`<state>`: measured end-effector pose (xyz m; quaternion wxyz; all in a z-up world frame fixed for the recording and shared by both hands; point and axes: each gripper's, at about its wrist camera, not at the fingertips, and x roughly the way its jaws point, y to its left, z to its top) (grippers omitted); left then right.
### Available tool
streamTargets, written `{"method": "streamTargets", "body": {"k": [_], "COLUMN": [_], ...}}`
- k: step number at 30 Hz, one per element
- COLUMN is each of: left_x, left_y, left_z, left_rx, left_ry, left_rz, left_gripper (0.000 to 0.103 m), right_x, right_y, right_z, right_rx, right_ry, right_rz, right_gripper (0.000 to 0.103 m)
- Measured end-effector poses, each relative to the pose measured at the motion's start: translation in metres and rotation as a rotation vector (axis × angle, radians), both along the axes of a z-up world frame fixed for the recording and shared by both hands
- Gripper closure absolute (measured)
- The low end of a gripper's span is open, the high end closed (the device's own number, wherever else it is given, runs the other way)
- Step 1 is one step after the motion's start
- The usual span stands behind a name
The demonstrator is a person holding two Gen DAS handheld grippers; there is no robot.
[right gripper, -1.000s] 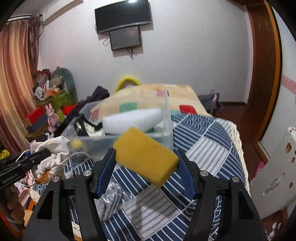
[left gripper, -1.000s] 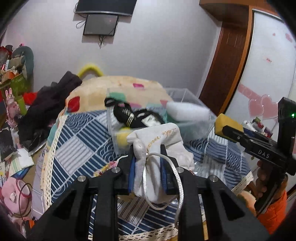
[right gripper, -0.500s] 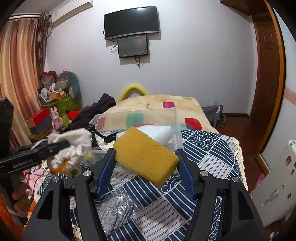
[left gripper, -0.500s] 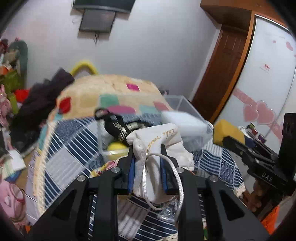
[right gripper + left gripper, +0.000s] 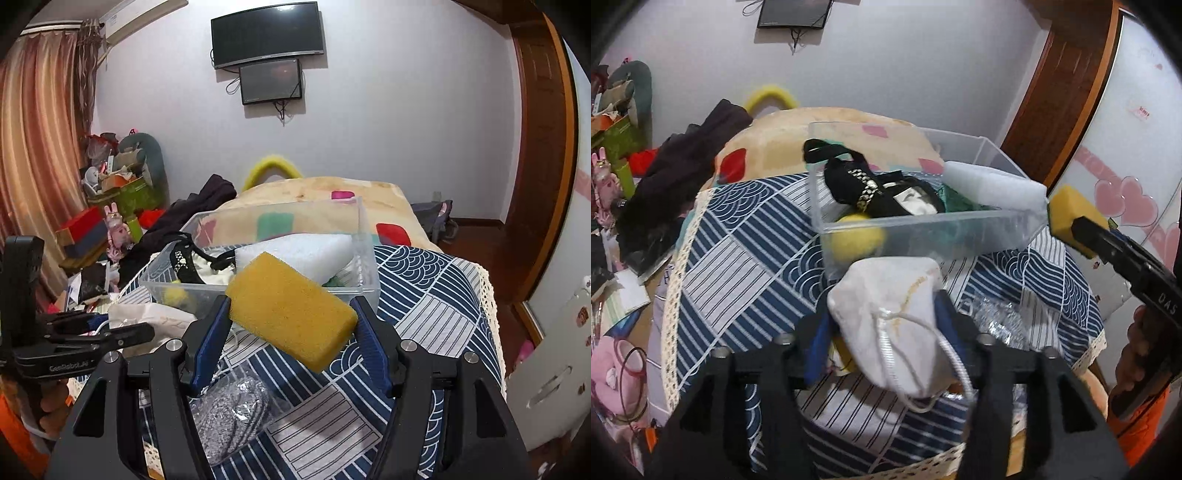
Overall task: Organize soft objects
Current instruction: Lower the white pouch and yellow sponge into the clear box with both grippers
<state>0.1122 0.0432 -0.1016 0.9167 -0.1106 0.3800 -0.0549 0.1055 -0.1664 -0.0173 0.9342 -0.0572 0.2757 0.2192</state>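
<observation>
1. Left tool (image 5: pixel 882 328) grips our white drawstring pouch (image 5: pixel 890 325), just short of the clear bin (image 5: pixel 923 225).
2. Right tool (image 5: pixel 290 325) clamps the yellow sponge (image 5: pixel 291 310) beside it.
3. White foam (image 5: pixel 993 182) and black bag (image 5: pixel 886 192) are already binned; we've two drops left.

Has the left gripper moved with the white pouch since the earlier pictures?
Yes. The left gripper, shut on the white pouch, has dropped and tilted downward: the pouch now appears below the clear box instead of overlapping it.

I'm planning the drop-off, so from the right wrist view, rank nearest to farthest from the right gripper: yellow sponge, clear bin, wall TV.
1. Yellow sponge, clamped in the right gripper.
2. Clear bin, just ahead on the bed.
3. Wall TV, high on the far wall.
</observation>
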Motion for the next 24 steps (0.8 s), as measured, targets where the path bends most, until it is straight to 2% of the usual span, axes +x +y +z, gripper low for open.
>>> {"method": "streamTargets", "body": {"k": [3,9,13,17,20,21,22,23,24], "left_x": [-0.008,-0.016,-0.012,-0.001,-0.001,-0.002,-0.003,-0.004,-0.005], "left_y": [0.008,0.015,-0.001,-0.021,-0.032,-0.034,-0.034,-0.034,-0.032], "left_z": [-0.002,0.007,0.014,-0.004,-0.013,-0.014,-0.014,-0.013,-0.011], "left_rx": [0.031,0.032,0.044,0.030,0.056,0.069,0.075,0.079,0.081], "left_ry": [0.005,-0.003,-0.035,0.016,0.024,0.016,0.012,0.008,-0.002], "left_rz": [0.022,0.036,-0.012,-0.073,-0.088,-0.089,-0.093,-0.100,-0.099], "left_gripper": [0.041,0.041,0.041,0.042,0.055,0.069,0.077,0.091,0.093], "right_x": [-0.001,0.000,-0.001,-0.001,-0.001,0.000,0.001,0.002,0.002], "right_y": [0.000,0.002,0.004,0.004,0.003,0.003,0.002,0.003,0.003], "right_z": [0.000,-0.002,-0.003,-0.002,-0.004,-0.005,-0.006,-0.007,-0.008], "right_rx": [-0.001,0.005,0.007,0.006,0.007,0.008,0.010,0.012,0.013], "right_ry": [-0.002,0.011,0.017,0.015,0.022,0.025,0.030,0.037,0.041], "right_rz": [0.004,0.017,0.025,0.027,0.027,0.026,0.027,0.029,0.030], "right_gripper": [0.040,0.040,0.040,0.040,0.040,0.040,0.040,0.040,0.040]}}
